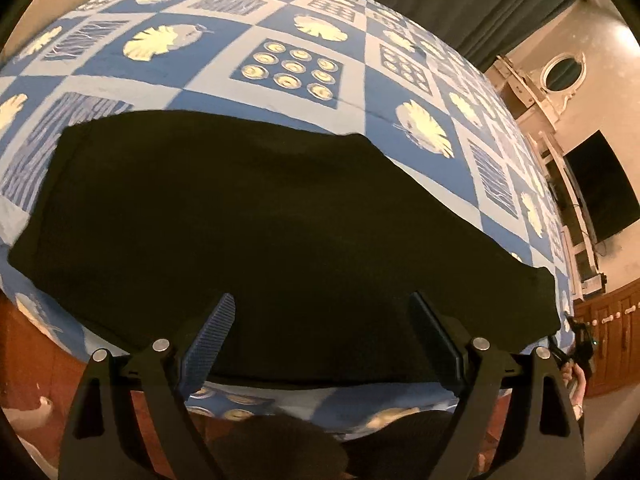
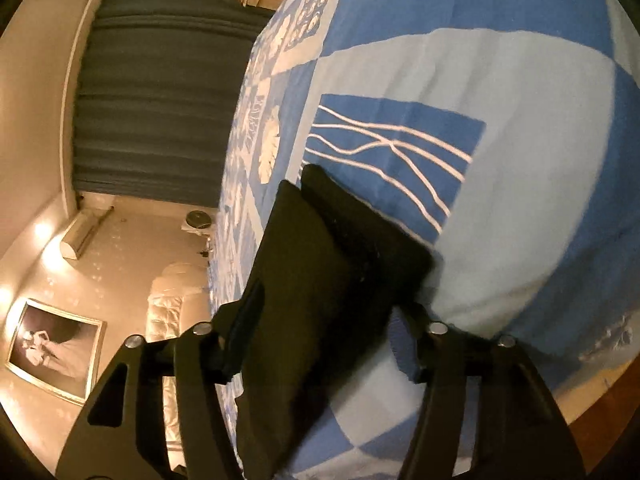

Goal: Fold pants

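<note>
Black pants (image 1: 248, 216) spread flat on blue patterned bedspread (image 1: 304, 32). Left gripper (image 1: 324, 336) held wide apart above near edge, nothing grasped. Right gripper (image 2: 320, 344) straddles pants corner (image 2: 320, 280); grip cannot be told.

Pants' (image 2: 320, 280) far end beyond frame

I see the pants (image 1: 256, 216) as matt black cloth, soft and slightly fuzzy, on a smooth printed cotton-like bedspread (image 1: 224, 56). My left gripper (image 1: 320, 344) is matt black plastic with ribbed blue pads (image 1: 212, 340) and shiny metal pins. The bed's near side (image 1: 24, 344) looks like glossy reddish wood.
</note>
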`<move>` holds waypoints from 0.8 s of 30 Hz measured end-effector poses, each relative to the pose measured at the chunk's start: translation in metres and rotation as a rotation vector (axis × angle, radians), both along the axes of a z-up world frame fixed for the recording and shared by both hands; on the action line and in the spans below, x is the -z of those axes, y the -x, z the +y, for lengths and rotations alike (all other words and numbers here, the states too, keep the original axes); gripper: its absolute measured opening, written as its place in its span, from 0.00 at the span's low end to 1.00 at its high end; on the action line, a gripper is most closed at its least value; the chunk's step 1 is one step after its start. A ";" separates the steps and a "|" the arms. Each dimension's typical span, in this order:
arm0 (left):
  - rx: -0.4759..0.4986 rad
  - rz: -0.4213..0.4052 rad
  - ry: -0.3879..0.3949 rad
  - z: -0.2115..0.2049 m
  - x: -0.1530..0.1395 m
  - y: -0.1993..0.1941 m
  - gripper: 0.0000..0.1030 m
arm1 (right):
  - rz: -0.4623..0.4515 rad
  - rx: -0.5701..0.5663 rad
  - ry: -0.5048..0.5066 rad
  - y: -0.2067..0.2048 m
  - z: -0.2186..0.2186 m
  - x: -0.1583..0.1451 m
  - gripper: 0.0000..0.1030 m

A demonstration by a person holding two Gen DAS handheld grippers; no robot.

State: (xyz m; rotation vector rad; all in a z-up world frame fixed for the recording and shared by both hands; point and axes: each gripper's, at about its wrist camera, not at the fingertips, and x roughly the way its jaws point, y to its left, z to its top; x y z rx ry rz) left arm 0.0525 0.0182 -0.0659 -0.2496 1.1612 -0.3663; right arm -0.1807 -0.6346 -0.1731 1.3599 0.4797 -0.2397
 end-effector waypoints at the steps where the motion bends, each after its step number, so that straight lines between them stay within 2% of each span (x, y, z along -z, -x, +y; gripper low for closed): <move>1: 0.006 0.002 -0.002 -0.004 0.001 0.001 0.84 | -0.008 0.001 0.027 0.002 -0.002 -0.006 0.11; 4: 0.032 -0.015 -0.022 -0.014 0.001 0.005 0.84 | 0.012 0.008 0.082 0.015 -0.002 -0.020 0.11; 7: 0.060 -0.036 -0.049 -0.019 0.001 0.008 0.84 | 0.076 0.003 0.048 0.026 -0.002 0.001 0.11; 11: 0.068 -0.022 -0.052 -0.020 0.005 0.006 0.84 | 0.017 0.038 -0.045 0.042 -0.008 0.020 0.14; 12: 0.062 -0.016 -0.043 -0.018 0.005 0.006 0.84 | 0.033 0.047 -0.024 0.042 -0.006 0.015 0.17; 14: 0.047 -0.005 -0.025 -0.014 0.006 0.005 0.84 | 0.109 0.087 0.099 0.048 -0.004 -0.008 0.29; 16: 0.032 -0.002 -0.008 -0.012 0.006 0.004 0.84 | 0.100 0.129 0.213 0.054 -0.006 -0.036 0.42; 17: 0.028 -0.004 -0.005 -0.012 0.005 0.004 0.84 | 0.091 0.116 0.230 0.053 -0.006 -0.043 0.44; 21: 0.028 -0.025 -0.029 -0.014 0.003 0.005 0.84 | 0.063 0.045 0.192 0.045 -0.004 -0.045 0.44; 24: 0.035 -0.036 -0.046 -0.017 0.002 0.006 0.84 | 0.099 0.022 0.159 0.037 -0.003 -0.038 0.44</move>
